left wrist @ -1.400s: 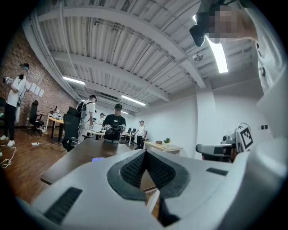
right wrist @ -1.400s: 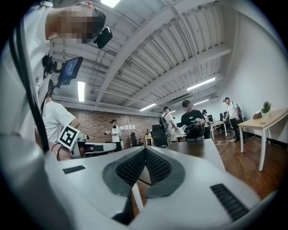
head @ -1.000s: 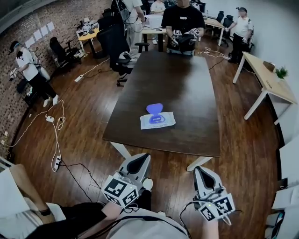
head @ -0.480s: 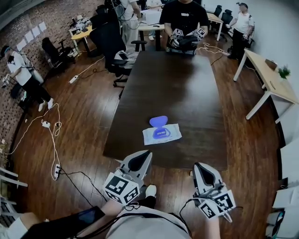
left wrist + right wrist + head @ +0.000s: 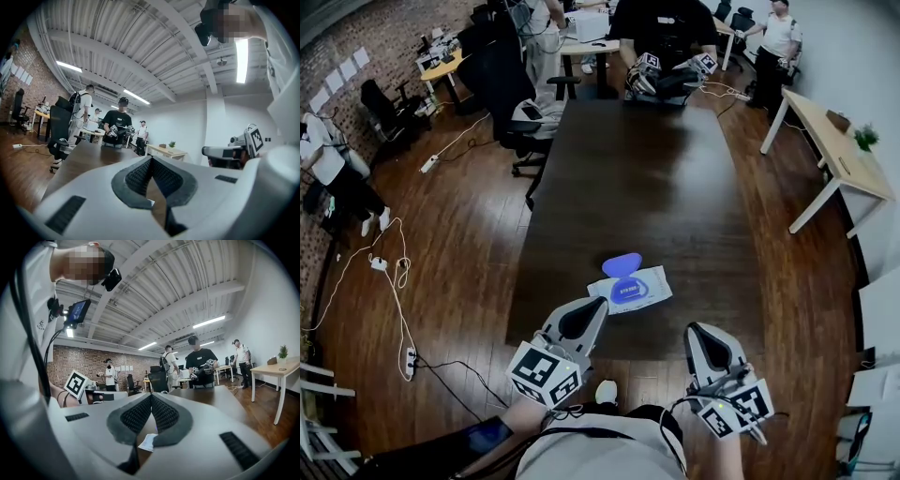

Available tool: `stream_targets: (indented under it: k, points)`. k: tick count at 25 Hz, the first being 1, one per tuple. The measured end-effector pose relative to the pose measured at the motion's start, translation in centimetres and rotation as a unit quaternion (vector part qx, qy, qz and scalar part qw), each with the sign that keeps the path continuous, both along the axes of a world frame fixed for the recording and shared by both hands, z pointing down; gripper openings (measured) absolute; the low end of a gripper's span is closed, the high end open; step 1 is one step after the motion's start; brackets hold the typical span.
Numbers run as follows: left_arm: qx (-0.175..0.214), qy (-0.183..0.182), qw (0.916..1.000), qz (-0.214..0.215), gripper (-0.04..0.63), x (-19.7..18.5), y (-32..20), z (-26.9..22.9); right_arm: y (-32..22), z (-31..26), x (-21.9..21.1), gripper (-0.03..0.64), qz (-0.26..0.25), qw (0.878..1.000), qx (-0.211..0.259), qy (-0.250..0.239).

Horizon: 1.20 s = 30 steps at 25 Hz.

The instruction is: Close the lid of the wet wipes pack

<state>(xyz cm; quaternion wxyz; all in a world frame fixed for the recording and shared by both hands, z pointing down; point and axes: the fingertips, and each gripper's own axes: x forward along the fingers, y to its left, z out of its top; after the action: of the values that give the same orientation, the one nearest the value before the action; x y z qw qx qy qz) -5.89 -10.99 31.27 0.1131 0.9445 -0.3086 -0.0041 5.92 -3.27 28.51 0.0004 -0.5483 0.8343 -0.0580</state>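
Observation:
The wet wipes pack (image 5: 634,291) lies flat near the front edge of the dark table (image 5: 675,178). It is white with a blue label, and its blue lid (image 5: 622,263) stands folded open on the far side. My left gripper (image 5: 598,303) is shut and holds nothing, its tip just short of the pack's near left corner. My right gripper (image 5: 698,329) is also shut and empty, at the table's front edge to the right of the pack. A corner of the pack (image 5: 149,441) shows below the closed jaws in the right gripper view.
A person holding two grippers (image 5: 666,75) stands at the table's far end. A black office chair (image 5: 516,103) is at the far left corner, a white desk (image 5: 839,155) to the right. Cables (image 5: 394,281) trail across the wooden floor on the left.
Both grippers have advanced toward the table, from over the floor to its front edge. The pack now lies much closer to them. Both jaws stayed shut.

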Motion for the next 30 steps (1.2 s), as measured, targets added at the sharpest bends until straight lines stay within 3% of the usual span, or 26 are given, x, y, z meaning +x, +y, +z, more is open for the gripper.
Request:
stream_targets:
  k: [10, 21, 30]
  points:
    - [-0.018, -0.003, 0.9998, 0.0, 0.002, 0.6, -3.1, 1.8, -4.1, 1.4, -0.7, 0.005, -0.024, 1.0, -0.016, 0.001]
    - [-0.041, -0.008, 0.9975, -0.056, 0.002, 0.9, -4.9, 2.7, -7.8, 1.9, 0.5, 0.005, -0.083, 0.996, -0.025, -0.001]
    - [-0.061, -0.031, 0.9924, -0.102, 0.002, 0.3, -6.2, 5.8, -11.4, 5.8, 1.1, 0.005, -0.13, 0.99, -0.05, -0.01]
